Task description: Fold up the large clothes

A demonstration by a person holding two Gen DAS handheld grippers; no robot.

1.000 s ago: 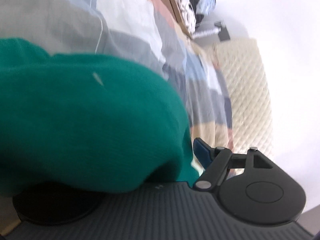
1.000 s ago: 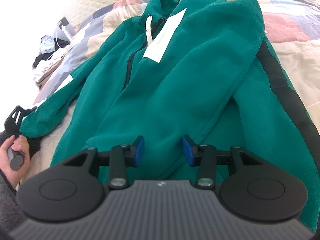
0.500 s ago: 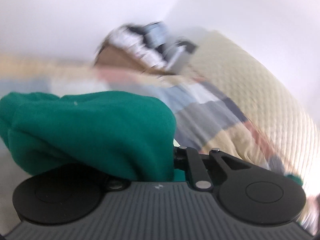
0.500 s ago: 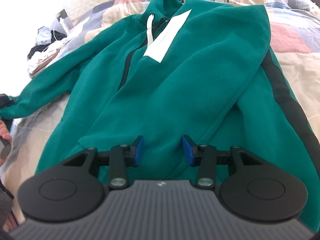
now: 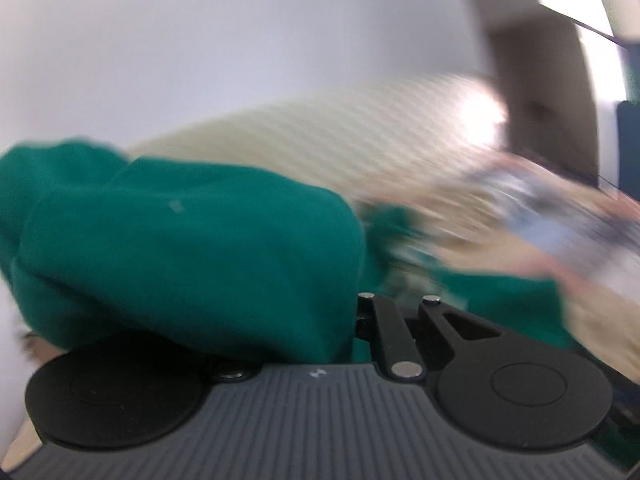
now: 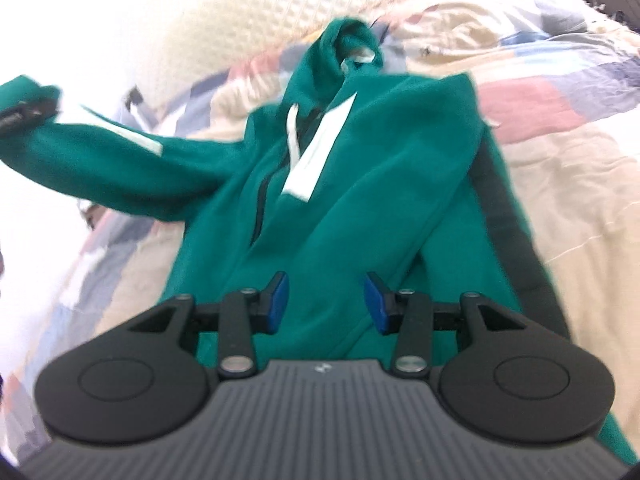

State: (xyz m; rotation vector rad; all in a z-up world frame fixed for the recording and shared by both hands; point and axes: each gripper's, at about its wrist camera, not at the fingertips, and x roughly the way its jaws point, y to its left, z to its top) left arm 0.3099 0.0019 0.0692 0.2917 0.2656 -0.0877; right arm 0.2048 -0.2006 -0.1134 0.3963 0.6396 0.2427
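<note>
**A:** On the patchwork quilt (image 6: 560, 168) of a bed, a green hoodie (image 6: 360, 208) lies face up along the middle, hood toward the headboard edge, its far sleeve already folded across the chest. Where is the other sleeve?

**B:** In the air off the left edge of the bed. The left gripper (image 6: 24, 114) has the sleeve (image 6: 120, 160) by the cuff, jaws pinched tight on the fleece; its own camera sees little besides bunched green cloth (image 5: 192, 248) draped over one finger (the view is badly smeared).

**A:** And the right gripper (image 6: 326, 302)?

**B:** It hangs over the hem end of the hoodie, blue pads (image 6: 278, 300) spread partway with nothing between them, touching no cloth that I can see.

**A:** What could go wrong from here?

**B:** The body is pinned by nothing. A hard pull on the sleeve would likely drag the shoulder and the zip front sideways and undo the fold already laid. The grip is only on the cuff's edge, so thick fleece could slip out mid-swing. And a sleeve dropped in a heap would probably leave a lump under later folds.
</note>
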